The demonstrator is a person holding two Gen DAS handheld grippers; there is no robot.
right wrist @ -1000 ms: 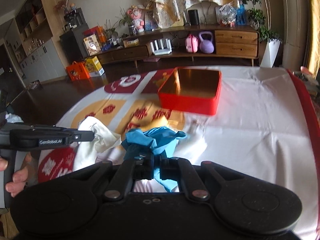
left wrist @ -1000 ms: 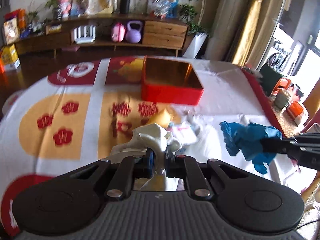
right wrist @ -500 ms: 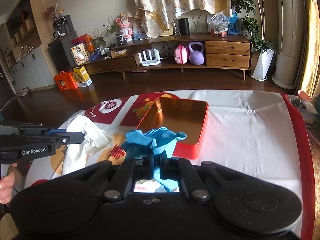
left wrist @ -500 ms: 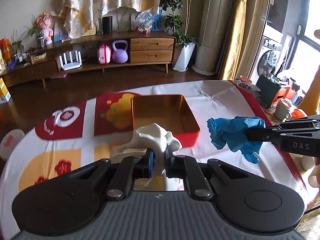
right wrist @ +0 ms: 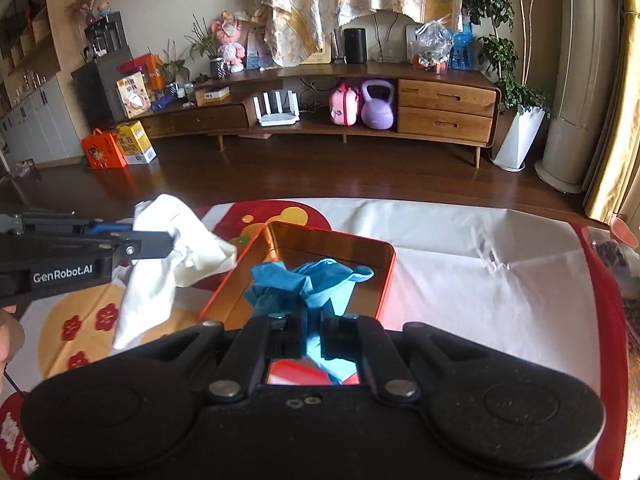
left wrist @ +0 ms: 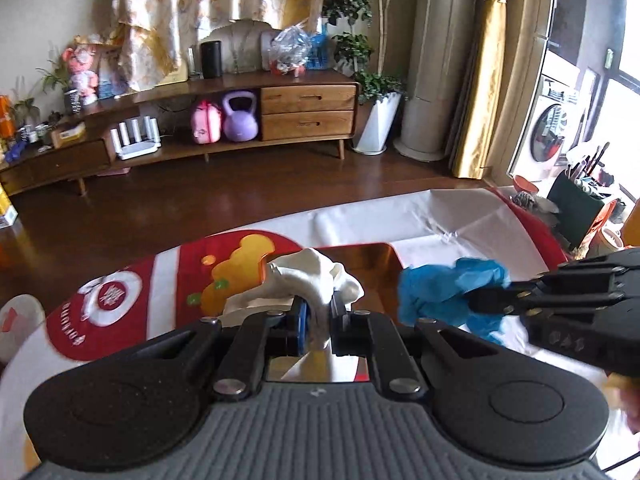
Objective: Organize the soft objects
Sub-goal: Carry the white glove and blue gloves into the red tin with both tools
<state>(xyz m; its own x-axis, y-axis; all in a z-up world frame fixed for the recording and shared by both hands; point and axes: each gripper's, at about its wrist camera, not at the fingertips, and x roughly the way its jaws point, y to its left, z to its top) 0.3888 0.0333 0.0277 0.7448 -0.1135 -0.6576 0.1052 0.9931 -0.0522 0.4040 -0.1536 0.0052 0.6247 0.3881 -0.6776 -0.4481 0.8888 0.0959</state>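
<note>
Red tin (right wrist: 384, 280) shows a bare gold floor; your right gripper (right wrist: 310, 334) pinches the blue glove (right wrist: 308, 284), your left gripper (left wrist: 318, 320) the white cloth (left wrist: 316, 280).

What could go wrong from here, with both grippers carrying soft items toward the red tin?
1. The white cloth hangs long below the left gripper; released here, its tail may drape over the red tin's rim rather than land inside.
2. Both grippers converge on one small tin; the right gripper with the blue glove sits close beside the left, so they could bump.
3. The glove may cling to the fingers on release.
</note>
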